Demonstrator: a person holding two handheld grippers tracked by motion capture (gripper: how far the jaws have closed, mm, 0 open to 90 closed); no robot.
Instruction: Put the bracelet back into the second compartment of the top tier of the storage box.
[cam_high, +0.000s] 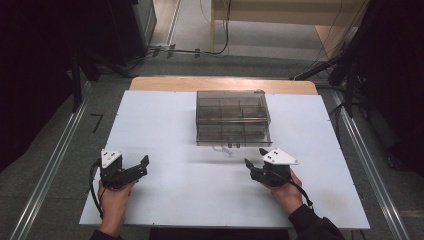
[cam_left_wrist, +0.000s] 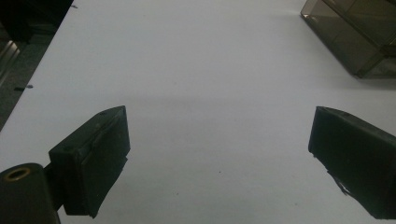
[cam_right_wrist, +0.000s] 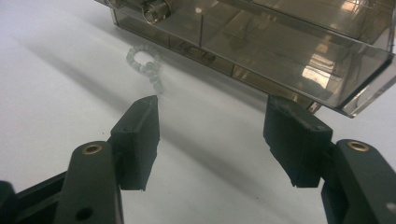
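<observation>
Nothing looks handled yet. The smoky transparent plastic compartment box (cam_high: 233, 118) sits closed at centre frame, a pale beaded bracelet (cam_right_wrist: 145, 63) lying before it. The right gripper (cam_right_wrist: 212, 128) and left gripper (cam_left_wrist: 219, 149) stand open and empty; grasping remains.

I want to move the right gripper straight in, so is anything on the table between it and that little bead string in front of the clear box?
Nothing visible. The right gripper is open, and bare table lies between it and the bead string, which lies just before the compartment box.
</observation>
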